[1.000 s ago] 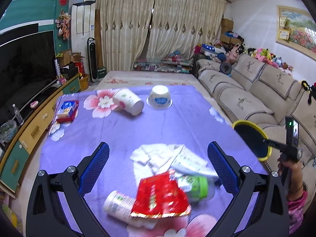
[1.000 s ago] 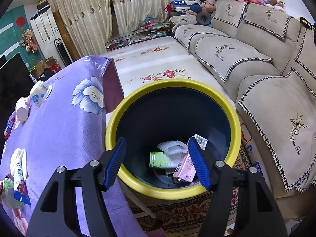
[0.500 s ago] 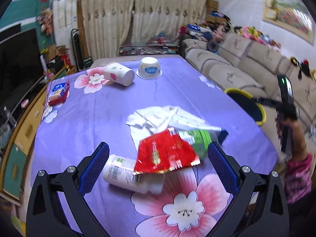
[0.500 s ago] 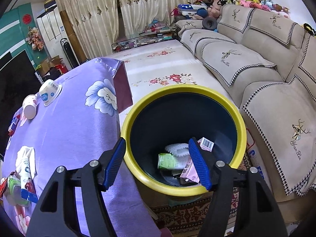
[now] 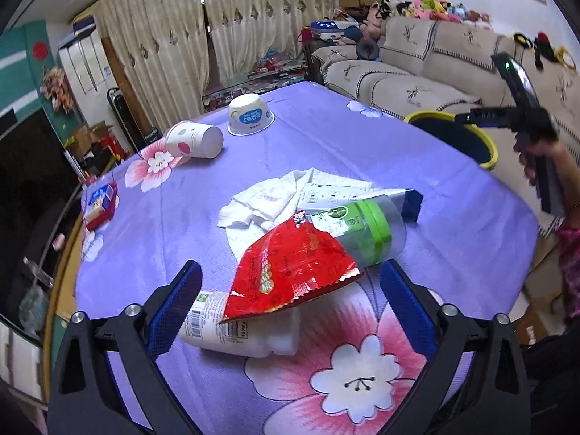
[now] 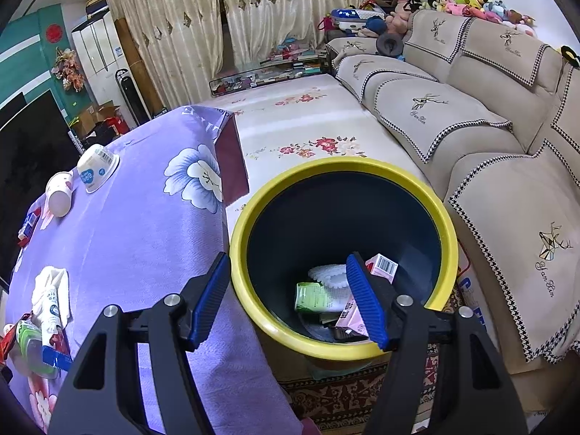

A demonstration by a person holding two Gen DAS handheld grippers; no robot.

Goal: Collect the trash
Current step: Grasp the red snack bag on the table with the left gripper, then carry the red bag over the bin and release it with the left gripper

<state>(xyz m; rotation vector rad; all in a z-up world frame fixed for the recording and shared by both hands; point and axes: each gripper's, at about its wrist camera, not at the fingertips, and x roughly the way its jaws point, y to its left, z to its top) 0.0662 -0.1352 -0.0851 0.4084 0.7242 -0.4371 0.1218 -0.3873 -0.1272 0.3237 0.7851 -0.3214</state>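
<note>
Left wrist: tongs [image 5: 290, 290] tilted downward

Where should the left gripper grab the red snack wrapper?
Take the red snack wrapper by its raised lower edge, from the near side, with the open left gripper. That edge sits propped on the white bottle, so a finger can slip under.

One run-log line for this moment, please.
task: collect trash | left hand-held gripper: open, over red wrapper and white bottle | right hand-held gripper: open, empty, over bin | bin: holds some trash
</note>
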